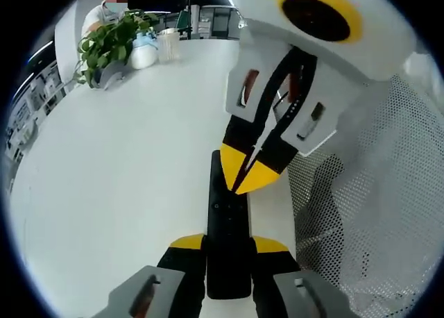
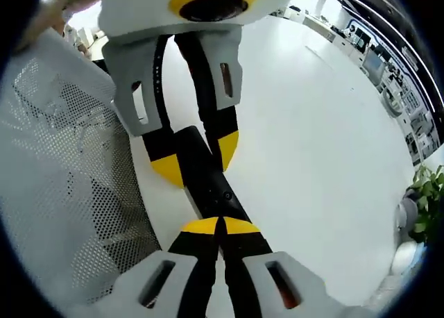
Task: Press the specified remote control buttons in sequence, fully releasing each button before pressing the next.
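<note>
Black remote [image 1: 227,235] clamped between my left gripper [image 1: 229,245] jaws | right gripper [image 2: 220,226] tips closed, pressing its top | no legible writing | white table [image 1: 125,179] beneath; potted plant [image 1: 111,44] far ahead.

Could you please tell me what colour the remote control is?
Black; the remote control shows best in the left gripper view.

Your left gripper [image 1: 229,252] has its jaws spread around the remote control [image 1: 227,228] (gripping its near end). Your right gripper [image 2: 220,226] has its yellow tips pinched together, pressing down on the remote's face.
</note>
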`<state>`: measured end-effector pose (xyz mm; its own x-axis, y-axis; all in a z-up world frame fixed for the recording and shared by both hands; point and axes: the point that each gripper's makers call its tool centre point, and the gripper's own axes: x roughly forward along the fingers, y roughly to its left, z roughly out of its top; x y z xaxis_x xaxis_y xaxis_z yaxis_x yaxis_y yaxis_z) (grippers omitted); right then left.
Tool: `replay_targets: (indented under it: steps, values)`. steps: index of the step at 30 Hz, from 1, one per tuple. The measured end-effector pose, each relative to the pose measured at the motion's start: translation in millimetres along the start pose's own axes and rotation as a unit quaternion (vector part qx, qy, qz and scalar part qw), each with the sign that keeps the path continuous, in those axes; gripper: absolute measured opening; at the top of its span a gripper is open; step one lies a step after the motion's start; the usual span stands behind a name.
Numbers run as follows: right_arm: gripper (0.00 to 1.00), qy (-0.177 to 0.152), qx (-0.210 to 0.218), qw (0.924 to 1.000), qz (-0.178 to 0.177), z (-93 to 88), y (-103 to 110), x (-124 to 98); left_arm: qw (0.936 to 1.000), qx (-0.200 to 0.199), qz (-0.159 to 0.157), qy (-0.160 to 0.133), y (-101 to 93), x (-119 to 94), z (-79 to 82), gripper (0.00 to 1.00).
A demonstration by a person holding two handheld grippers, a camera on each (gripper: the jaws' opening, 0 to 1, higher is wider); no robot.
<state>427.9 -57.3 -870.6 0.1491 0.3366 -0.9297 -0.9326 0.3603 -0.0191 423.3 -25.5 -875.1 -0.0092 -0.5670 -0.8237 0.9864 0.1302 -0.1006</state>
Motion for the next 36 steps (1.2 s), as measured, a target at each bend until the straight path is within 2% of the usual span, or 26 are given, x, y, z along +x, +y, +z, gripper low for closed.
replay_targets:
  steps: [2, 7, 14, 18, 20, 25, 30, 31, 33, 34, 35, 36]
  values:
    - [0.00, 0.017, -0.029, 0.9994, 0.011, 0.2, -0.3, 0.1, 0.9999, -0.004, -0.003, -0.009, 0.5, -0.8, -0.4, 0.24]
    - [0.00, 0.037, 0.009, 0.9989, 0.027, 0.1, -1.4, 0.4, 0.9995, -0.005, -0.008, -0.029, 1.1, -1.6, 0.1, 0.24]
    - [0.00, 0.047, 0.004, 0.9987, 0.018, -0.1, -0.1, -0.1, 0.9995, -0.001, -0.010, -0.030, 0.7, -1.9, 1.7, 0.24]
    - [0.00, 0.046, 0.028, 0.9983, 0.024, -0.8, -2.2, -0.8, 0.9994, -0.002, -0.011, -0.032, 0.8, -1.9, 2.2, 0.24]
    - [0.00, 0.034, 0.045, 0.9980, 0.029, -1.4, -2.4, -1.1, 0.9994, -0.002, -0.011, -0.032, 0.7, -2.0, 2.5, 0.24]
    - [0.00, -0.006, 0.052, 0.9983, 0.025, -2.2, -1.7, -2.2, 0.9994, -0.002, -0.012, -0.032, 0.4, -2.2, 2.8, 0.24]
    - [0.00, -0.051, 0.117, 0.9913, 0.031, -0.9, -2.5, -3.2, 0.9993, -0.003, -0.012, -0.034, 0.4, -2.2, 2.8, 0.24]
    - [0.00, -0.068, 0.129, 0.9888, 0.032, -0.7, -3.4, -3.5, 0.9993, -0.003, -0.012, -0.035, 0.5, -2.2, 2.7, 0.24]
    - [0.00, -0.088, 0.109, 0.9898, 0.024, -0.5, -3.1, -3.9, 0.9994, -0.002, -0.012, -0.034, 0.6, -1.9, 2.7, 0.24]
    - [0.00, -0.097, 0.072, 0.9925, 0.015, -0.3, -2.5, -4.6, 0.9994, -0.001, -0.011, -0.033, 0.4, -1.6, 2.8, 0.24]
    - [0.00, -0.100, 0.055, 0.9934, 0.010, -0.3, -1.9, -4.8, 0.9994, 0.000, -0.011, -0.032, 0.4, -1.6, 2.8, 0.24]
    - [0.00, -0.084, 0.046, 0.9953, 0.006, -0.7, -1.2, -4.3, 0.9995, 0.001, -0.011, -0.031, 0.4, -1.4, 2.8, 0.24]
